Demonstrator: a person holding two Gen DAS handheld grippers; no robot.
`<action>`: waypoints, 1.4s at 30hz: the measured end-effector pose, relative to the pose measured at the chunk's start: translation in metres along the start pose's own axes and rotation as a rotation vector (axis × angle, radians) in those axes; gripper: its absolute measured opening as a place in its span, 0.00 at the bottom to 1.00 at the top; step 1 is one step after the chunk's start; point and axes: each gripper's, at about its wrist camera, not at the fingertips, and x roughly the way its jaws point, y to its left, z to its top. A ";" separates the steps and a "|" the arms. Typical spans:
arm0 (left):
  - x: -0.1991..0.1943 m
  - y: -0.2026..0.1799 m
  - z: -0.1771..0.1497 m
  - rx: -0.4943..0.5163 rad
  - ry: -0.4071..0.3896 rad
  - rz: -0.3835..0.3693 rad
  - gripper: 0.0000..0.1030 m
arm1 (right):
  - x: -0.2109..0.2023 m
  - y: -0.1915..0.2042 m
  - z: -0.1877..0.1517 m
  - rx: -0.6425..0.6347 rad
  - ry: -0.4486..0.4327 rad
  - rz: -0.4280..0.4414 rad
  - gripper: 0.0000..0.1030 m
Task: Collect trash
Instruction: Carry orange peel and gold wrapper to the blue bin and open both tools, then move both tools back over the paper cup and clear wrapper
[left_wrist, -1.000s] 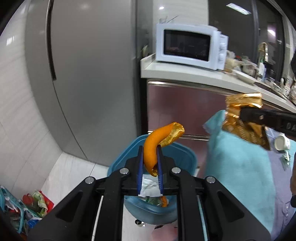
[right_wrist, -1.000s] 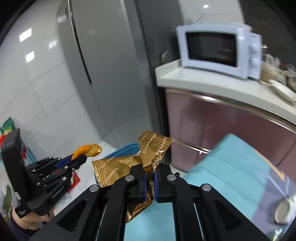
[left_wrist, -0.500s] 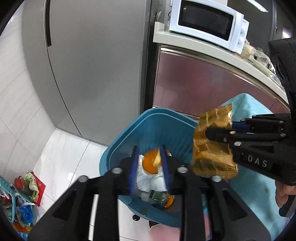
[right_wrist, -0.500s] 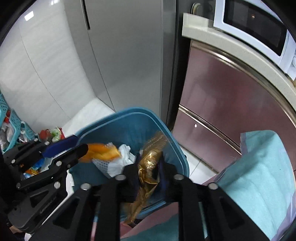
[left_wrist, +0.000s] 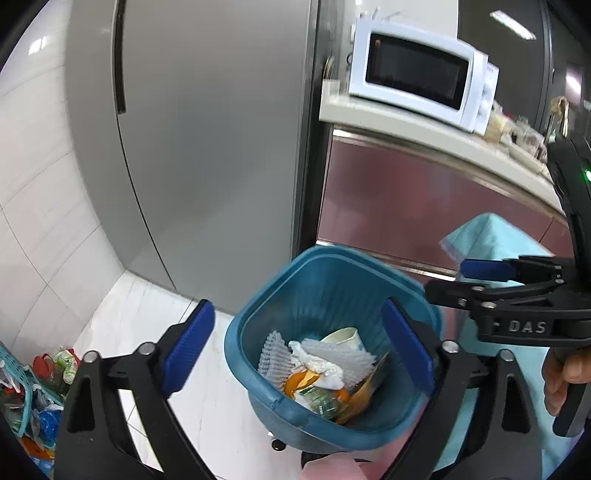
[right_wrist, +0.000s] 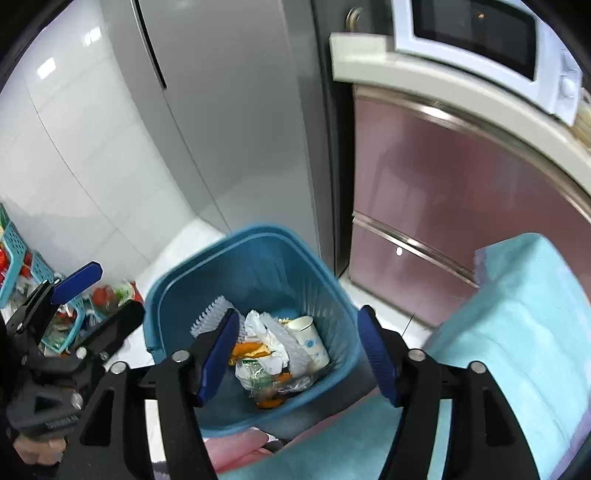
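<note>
Blue bin (left_wrist: 258, 332) sits under both opening, empty tools (left_wrist: 295, 347) (right_wrist: 299, 354); lowering further, you risk tipping it.

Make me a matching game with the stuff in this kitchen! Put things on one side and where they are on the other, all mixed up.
Things:
1. microwave
2. paper cup
3. teal cloth
4. blue bin

Places:
A. lying inside the bin among the trash
B. on the floor, in front of the grey fridge
C. up on the counter
D. draped to the right of the bin

Pairs: 1-C, 2-A, 3-D, 4-B
</note>
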 end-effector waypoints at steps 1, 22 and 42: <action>-0.007 -0.001 0.001 -0.003 -0.013 0.004 0.94 | -0.010 -0.003 -0.001 0.012 -0.022 0.000 0.66; -0.125 -0.217 -0.035 0.259 -0.110 -0.361 0.95 | -0.250 -0.128 -0.168 0.235 -0.393 -0.286 0.89; -0.140 -0.387 -0.107 0.403 -0.038 -0.442 0.95 | -0.326 -0.206 -0.293 0.425 -0.442 -0.428 0.94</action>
